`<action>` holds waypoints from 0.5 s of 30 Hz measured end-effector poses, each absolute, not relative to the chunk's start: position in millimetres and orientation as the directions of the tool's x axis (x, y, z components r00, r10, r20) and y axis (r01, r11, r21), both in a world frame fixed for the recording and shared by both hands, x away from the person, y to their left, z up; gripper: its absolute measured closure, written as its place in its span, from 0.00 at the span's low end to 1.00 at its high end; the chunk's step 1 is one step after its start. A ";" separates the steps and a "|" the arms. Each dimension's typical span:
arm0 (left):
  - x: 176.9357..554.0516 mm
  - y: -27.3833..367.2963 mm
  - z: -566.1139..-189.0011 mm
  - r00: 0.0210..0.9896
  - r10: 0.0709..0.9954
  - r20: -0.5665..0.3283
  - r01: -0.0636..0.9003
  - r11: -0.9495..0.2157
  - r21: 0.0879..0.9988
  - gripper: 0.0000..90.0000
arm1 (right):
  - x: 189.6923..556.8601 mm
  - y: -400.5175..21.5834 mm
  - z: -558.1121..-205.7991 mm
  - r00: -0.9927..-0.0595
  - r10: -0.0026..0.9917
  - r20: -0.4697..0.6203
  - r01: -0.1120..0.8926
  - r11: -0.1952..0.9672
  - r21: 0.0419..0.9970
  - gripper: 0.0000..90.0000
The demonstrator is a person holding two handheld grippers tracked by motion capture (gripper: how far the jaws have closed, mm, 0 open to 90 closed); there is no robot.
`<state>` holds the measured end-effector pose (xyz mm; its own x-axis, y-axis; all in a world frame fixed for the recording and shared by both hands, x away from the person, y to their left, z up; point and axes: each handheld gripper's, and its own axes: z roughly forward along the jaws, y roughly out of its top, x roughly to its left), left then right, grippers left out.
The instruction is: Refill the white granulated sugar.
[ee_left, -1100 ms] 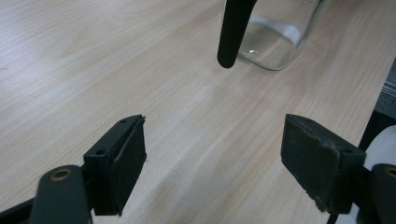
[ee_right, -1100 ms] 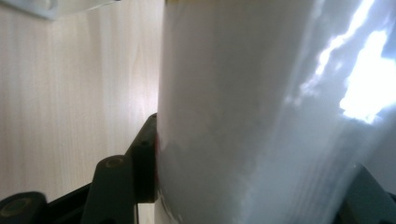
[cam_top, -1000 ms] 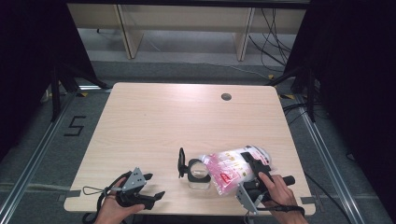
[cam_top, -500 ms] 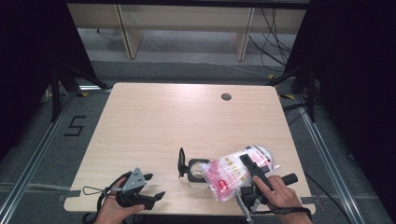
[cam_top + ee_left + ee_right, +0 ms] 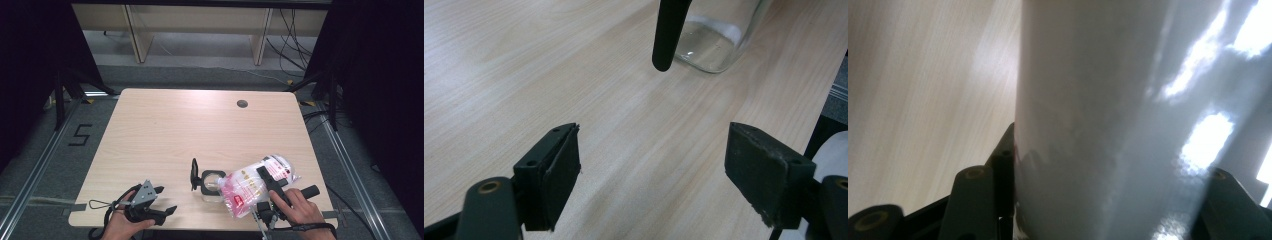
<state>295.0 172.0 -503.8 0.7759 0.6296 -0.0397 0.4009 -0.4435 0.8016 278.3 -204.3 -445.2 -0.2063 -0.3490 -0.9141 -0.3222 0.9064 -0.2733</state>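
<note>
At the near right edge of the pale wooden worktop [image 5: 200, 125], my right claw [image 5: 267, 176] has the clear plastic bag with pink-red print and white contents [image 5: 252, 184] between its jaws. In the right gripper view the bag's shiny film [image 5: 1108, 120] runs from the left jaw across to the right one and both jaws sit against it, so I read this as a grip at a middling width, clamped on the bag rather than gaping. The bag lies tilted, its long axis running from the near left, by the jar, up toward the far right, and the claw reaches along it from my side.

The relation I care about is bag to jar. The clear glass jar with a black hinged lid standing open [image 5: 210, 180] sits just left of the bag, and the bag's lower left end is touching or overlapping the jar's mouth; I cannot tell whether it is actually inside. In my judgement the next move is to tip that end into the opening, so the bag's axis has to line up with the mouth.

My left claw [image 5: 162, 200] rests open and empty at the near left of the worktop. In the left gripper view its pads [image 5: 561, 165] stand wide apart, pointing at the jar's glass base [image 5: 714, 45] and the dangling black lid [image 5: 669, 30]. It is the nearer hand for steadying the jar.
</note>
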 end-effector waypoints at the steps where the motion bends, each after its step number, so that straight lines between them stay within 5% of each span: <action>1: 294.8 171.4 -504.0 0.775 0.630 -0.043 0.401 -0.438 0.805 0.24 | 277.8 -204.9 -446.6 -0.206 -0.349 -0.914 -0.317 0.908 -0.275 0.52; 15: 295.0 171.8 -502.9 0.780 0.625 -0.044 0.394 -0.435 0.810 0.24 | 280.4 -201.3 -445.1 -0.182 -0.438 -0.881 -0.323 0.872 -0.367 0.53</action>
<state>295.0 171.8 -502.9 0.7797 0.6247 -0.0436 0.3938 -0.4350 0.8097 280.4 -201.3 -445.1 -0.1818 -0.4376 -0.8806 -0.3232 0.8724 -0.3667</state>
